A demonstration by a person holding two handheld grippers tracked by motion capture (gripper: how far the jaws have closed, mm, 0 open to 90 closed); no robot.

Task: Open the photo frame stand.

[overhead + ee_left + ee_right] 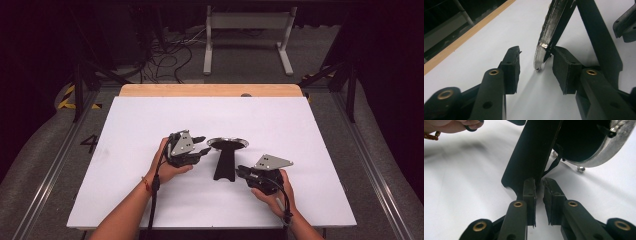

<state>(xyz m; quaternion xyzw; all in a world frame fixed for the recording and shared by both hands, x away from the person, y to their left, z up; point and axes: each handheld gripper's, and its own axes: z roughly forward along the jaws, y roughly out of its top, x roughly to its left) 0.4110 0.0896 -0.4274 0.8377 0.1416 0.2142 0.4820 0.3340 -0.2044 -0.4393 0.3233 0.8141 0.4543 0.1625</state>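
A round silver-rimmed ring (228, 143) with a black inside stands tilted on the white table, propped on its flat black handle (224, 165). My left gripper (202, 145) reaches the ring from the left. In the left gripper view its jaws (536, 50) stand open around the silver rim (549, 27); the rim lies near the right-hand pad (566, 67) and well apart from the other. My right gripper (239, 171) is at the handle's foot. In the right gripper view its jaws (539, 180) are almost together, a narrow gap showing, with the handle (534, 150) just past the tips.
The white sheet (150, 120) covers the table up to a wooden strip (210, 90) at the far edge. Beyond it stand a white metal frame (247, 35) and loose cables (170, 55) on the floor. The left hand (449, 125) shows at the top left.
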